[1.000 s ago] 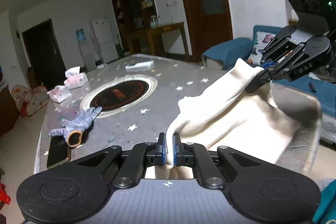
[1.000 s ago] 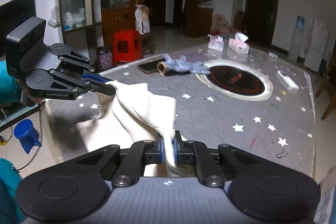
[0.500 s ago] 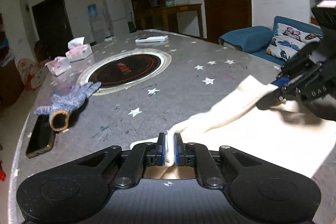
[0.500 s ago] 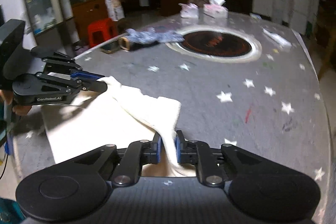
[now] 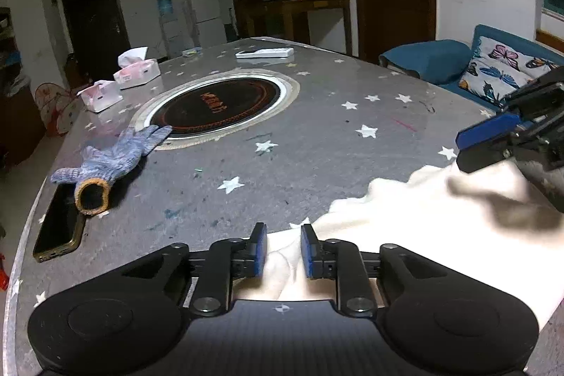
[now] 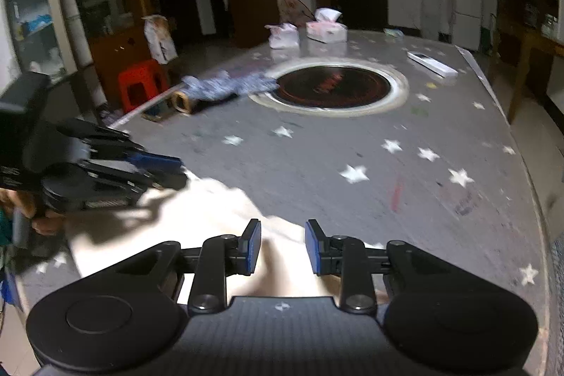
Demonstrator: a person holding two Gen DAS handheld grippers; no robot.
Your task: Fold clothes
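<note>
Cloth (image 5: 416, 235) now released and flat on counter (image 5: 317, 143) at lower right of frame, no longer pinched as half a second ago; left gripper (image 5: 280, 249) parted above its near edge; right gripper (image 6: 283, 247) likewise spread, cloth beneath; glove (image 5: 112, 157) unmoved at left, beside phone (image 5: 58, 228).

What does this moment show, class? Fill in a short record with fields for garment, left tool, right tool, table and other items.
garment: cream cloth, lying on the table's near edge
left tool: open, cloth between its fingers
right tool: open, over the cloth
table: grey, star-patterned, round dark cooktop inset
other items: blue knit glove, phone, two tissue packs
</note>
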